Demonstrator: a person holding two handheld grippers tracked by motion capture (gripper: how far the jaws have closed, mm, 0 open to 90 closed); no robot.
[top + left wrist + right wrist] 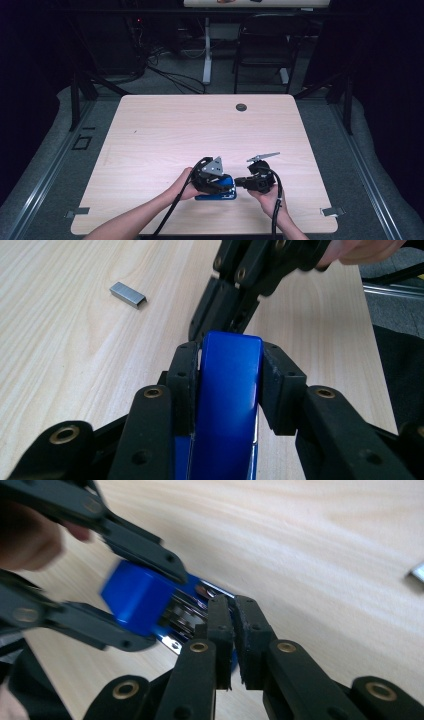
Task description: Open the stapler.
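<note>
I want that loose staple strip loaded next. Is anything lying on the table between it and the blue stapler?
Nothing visible: bare table lies between the staple strip and the blue stapler, which the left gripper clamps.

Glossy blue stapler (pixel 227 405); black grippers, left gripper (pixel 212 179), right gripper (pixel 240 183); silver-grey staple strip (pixel 128 294); pale wood-grain tabletop (pixel 200 125) with dark round grommet (pixel 241 107).

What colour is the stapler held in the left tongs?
Bright blue; the stapler shows best in the left gripper view.
</note>
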